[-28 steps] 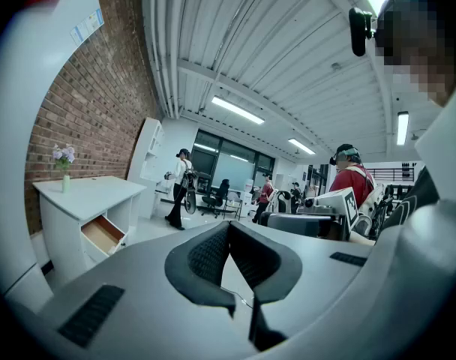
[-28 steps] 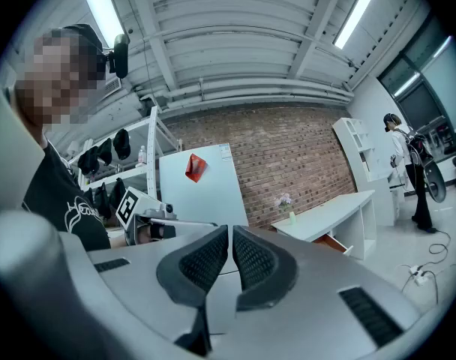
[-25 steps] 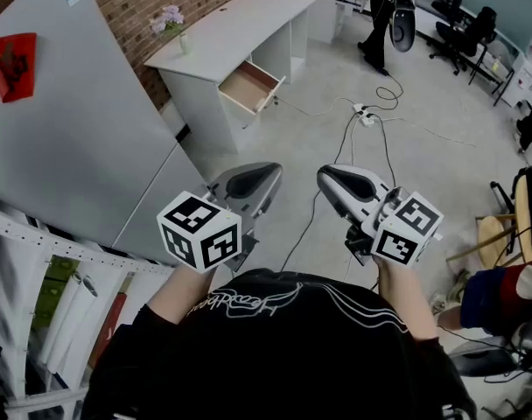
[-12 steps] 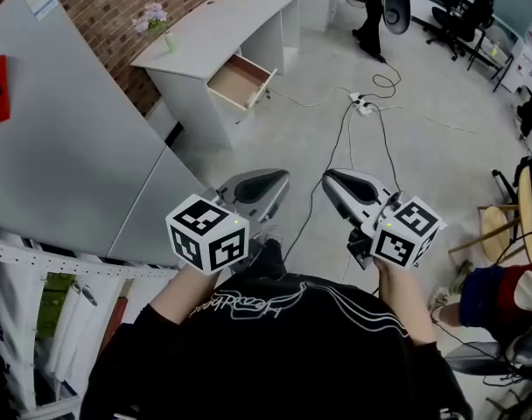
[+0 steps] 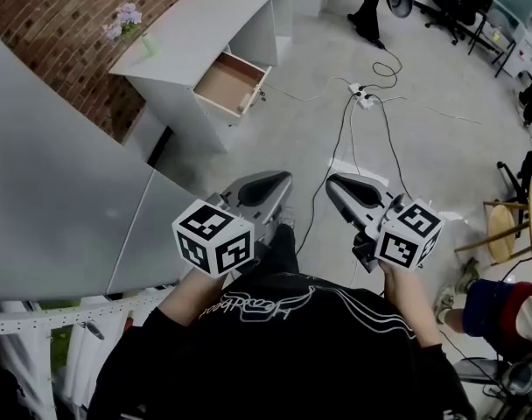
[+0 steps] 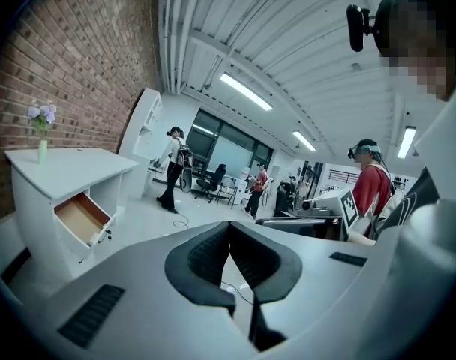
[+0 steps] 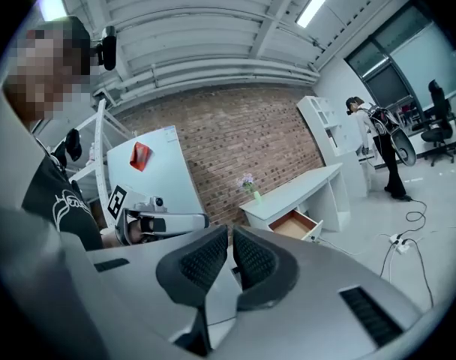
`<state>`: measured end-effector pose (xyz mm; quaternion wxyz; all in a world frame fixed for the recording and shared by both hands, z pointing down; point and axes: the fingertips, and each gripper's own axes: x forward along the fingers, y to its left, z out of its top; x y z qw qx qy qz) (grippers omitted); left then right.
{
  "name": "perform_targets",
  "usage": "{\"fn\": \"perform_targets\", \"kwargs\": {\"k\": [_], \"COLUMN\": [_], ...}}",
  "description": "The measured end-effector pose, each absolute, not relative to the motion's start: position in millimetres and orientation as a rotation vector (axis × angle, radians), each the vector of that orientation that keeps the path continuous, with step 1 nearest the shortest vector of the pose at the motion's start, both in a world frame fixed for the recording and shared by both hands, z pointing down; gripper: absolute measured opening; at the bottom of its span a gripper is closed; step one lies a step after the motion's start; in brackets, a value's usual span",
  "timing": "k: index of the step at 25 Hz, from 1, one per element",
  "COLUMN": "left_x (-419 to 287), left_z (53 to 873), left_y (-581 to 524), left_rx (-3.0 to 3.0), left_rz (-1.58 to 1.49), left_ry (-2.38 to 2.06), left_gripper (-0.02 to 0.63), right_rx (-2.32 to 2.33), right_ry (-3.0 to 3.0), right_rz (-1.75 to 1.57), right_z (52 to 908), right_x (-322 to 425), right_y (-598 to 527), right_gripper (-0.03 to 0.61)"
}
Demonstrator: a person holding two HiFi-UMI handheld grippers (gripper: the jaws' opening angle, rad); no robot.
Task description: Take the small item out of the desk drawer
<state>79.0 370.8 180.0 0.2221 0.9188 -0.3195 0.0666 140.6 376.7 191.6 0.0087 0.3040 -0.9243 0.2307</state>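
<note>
Purple flowers [image 5: 124, 17] stand on the left end of the white table [image 5: 205, 24], far off by the brick wall. The table's drawer [image 5: 227, 81] is pulled out. The small item should be in there, but from this far I cannot spot it; the wooden bottom looks bare.

The left hand-held gripper [image 5: 276, 182] is clenched with nothing in it, held low in front of the person's body. The right hand-held gripper [image 5: 339, 185] is just beside it, also squeezed together and empty (both are well apart from the drawer).

So the job now is to get close. Walk up to the open side of the drawer, and watch the cables [image 5: 353, 116] on the floor so no foot catches. Look down into the drawer first. Then open one pair of jaws before reaching in, and go in from above.
</note>
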Motion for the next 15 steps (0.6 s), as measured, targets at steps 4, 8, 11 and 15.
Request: {"fn": "perform_targets", "kwargs": {"k": [4, 8, 11, 15], "left_x": [28, -7, -24, -39], "left_z": [233, 274, 294, 318], "left_y": [242, 123, 47, -28], "left_rx": [2.499, 2.432, 2.415, 2.412], "left_rz": [0.175, 0.189, 0.218, 0.255], "left_ry": [-0.849, -0.834, -0.844, -0.877], "left_gripper": [0.02, 0.02, 0.02, 0.02], "right_rx": [0.952, 0.915, 0.9, 0.91], "right_ry": [-2.872, -2.842, -2.825, -2.816], "right_rz": [0.754, 0.813, 0.83, 0.867], "right_z": [239, 274, 287, 303], "right_x": [89, 53, 37, 25], "right_y": [252, 135, 64, -7], "right_gripper": [0.054, 0.054, 0.054, 0.054]}}
